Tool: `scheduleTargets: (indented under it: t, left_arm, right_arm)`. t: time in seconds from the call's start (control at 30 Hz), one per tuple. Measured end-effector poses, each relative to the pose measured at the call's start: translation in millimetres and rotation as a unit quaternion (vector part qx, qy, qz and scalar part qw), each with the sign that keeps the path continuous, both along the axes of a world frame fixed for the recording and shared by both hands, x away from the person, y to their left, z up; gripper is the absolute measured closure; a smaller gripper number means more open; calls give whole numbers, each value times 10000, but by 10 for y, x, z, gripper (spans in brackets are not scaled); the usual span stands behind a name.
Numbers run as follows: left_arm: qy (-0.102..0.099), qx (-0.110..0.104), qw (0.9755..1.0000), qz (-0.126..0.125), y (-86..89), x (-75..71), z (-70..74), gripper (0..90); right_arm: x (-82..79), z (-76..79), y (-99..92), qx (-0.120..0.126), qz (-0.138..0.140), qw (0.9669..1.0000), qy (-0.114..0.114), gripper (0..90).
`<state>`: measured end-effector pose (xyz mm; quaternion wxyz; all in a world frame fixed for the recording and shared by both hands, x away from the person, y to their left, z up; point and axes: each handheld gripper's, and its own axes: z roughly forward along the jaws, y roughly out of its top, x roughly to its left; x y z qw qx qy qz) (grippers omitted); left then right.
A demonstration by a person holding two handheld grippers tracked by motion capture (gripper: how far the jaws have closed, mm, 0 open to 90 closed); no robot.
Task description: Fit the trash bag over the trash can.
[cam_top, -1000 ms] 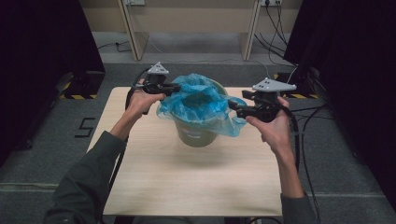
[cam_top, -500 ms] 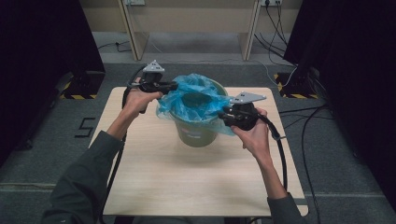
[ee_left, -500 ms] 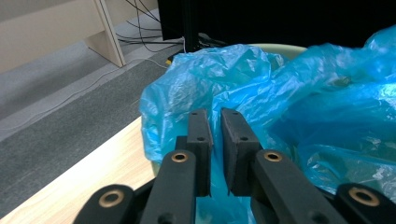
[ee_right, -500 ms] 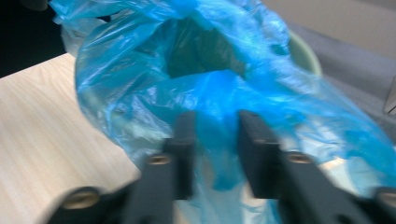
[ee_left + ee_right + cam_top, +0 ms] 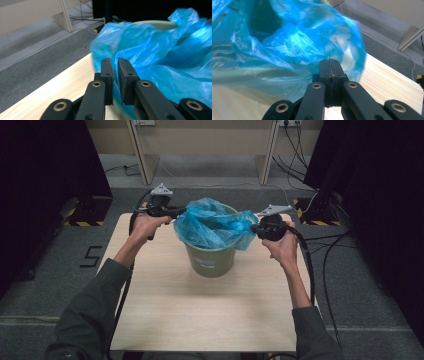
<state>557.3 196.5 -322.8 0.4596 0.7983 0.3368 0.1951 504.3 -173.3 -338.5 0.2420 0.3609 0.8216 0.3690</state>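
A light wooden table (image 5: 200,320) carries an olive-green bin (image 5: 211,260) standing upright a little past its middle, toward twelve o'clock. A blue plastic bin liner (image 5: 212,225) sits in the bin, its crumpled mouth spilling over the rim at nine and three o'clock.

The left gripper (image 5: 172,212) is at the bin's nine o'clock, level with the rim. In the left gripper view its jaws stand almost closed, a narrow slit between the pads, with the liner's edge (image 5: 150,50) right at the tips; whether film is pinched in the slit cannot be told.

The right gripper (image 5: 256,227) is at three o'clock. Its jaws have just been closing, and in the right gripper view they meet flat along one seam, the liner's skirt (image 5: 299,50) bunched at the tips and seemingly nipped there.
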Motion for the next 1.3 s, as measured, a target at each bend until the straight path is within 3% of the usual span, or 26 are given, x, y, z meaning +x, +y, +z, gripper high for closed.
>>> scheduleTargets:
  t: [0.13, 0.23, 0.3, 0.33, 0.37, 0.4, 0.43, 0.47, 0.5, 0.53, 0.57, 0.67, 0.7, 0.73, 0.77, 0.83, 0.9, 0.93, 0.97, 1.13, 1.2, 1.27, 1.3]
  left_arm:
    - [148, -47, 9997, 187, 119, 85, -134, 828]
    - [194, -67, 9995, 254, 189, 96, -192, 828]
    - [273, -158, 9990, 321, 297, 89, -264, 827]
    - [273, -158, 9990, 321, 297, 89, -264, 826]
    - [303, -150, 9988, 361, 340, 94, -300, 823]
    - [303, -150, 9988, 361, 340, 94, -300, 822]
    - [342, -211, 9985, 377, 357, 106, -335, 822]
    - [342, -211, 9985, 377, 357, 106, -335, 821]
    - [370, -199, 9986, 330, 349, 90, -365, 820]
    - [370, -199, 9986, 330, 349, 90, -365, 819]
    - [365, -190, 9986, 322, 346, 77, -382, 819]
    - [407, -332, 9983, 240, 343, 15, -447, 818]
    - [366, -302, 9988, 113, 318, -75, -488, 817]
    - [366, -302, 9988, 113, 318, -75, -488, 817]
    - [279, -240, 9993, 42, 297, -159, -527, 816]
    - [274, -288, 9992, 26, 293, -197, -549, 817]
    - [222, -321, 9992, -46, 291, -290, -578, 819]
    - [222, -321, 9992, -46, 291, -290, -578, 820]
    - [178, -356, 9992, -67, 289, -339, -587, 820]
    - [159, -319, 9991, -225, 280, -438, -592, 813]
    - [139, -325, 9990, -260, 291, -460, -568, 799]
    - [134, -377, 9988, -285, 313, -480, -546, 747]
    - [125, -317, 9990, -282, 358, -512, -501, 660]
  right_arm:
    - [116, -55, -21, 49, 67, 9999, 107, 877]
    - [93, -72, 6, -169, -69, 9998, 110, 740]
    - [49, -41, 2, -188, -208, 9995, 122, 615]
    - [49, -41, 2, -188, -208, 9995, 122, 615]
    - [-30, 46, -8, -64, -404, 9992, 26, 527]
    - [-30, 46, -8, -64, -404, 9992, 26, 527]
    - [-176, 177, 2, 398, -344, 9985, -130, 474]
    - [-176, 177, 2, 398, -344, 9985, -130, 474]
    - [-309, 264, 55, 673, -306, 9969, -253, 427]
    - [-309, 264, 55, 673, -306, 9969, -253, 427]
    - [-439, 338, 143, 765, -215, 9960, -409, 408]
    - [-535, 390, 244, 852, -43, 9953, -462, 403]
    - [-580, 420, 327, 959, 104, 9942, -479, 399]
    - [-580, 420, 327, 959, 104, 9942, -479, 399]
    - [-614, 429, 473, 932, 361, 9941, -415, 388]
    - [-618, 421, 527, 923, 458, 9940, -360, 384]
    - [-600, 352, 773, 923, 712, 9930, -179, 369]
    - [-600, 352, 773, 923, 712, 9930, -179, 369]
    - [-559, 284, 927, 713, 750, 9945, -135, 356]
    - [-462, 172, 1138, 550, 875, 9946, -15, 446]
    - [-410, 122, 1205, 378, 1044, 9938, -31, 668]
    - [-409, 102, 1221, 393, 1216, 9918, 11, 792]
    - [-458, 95, 1226, 321, 1342, 9904, -50, 862]
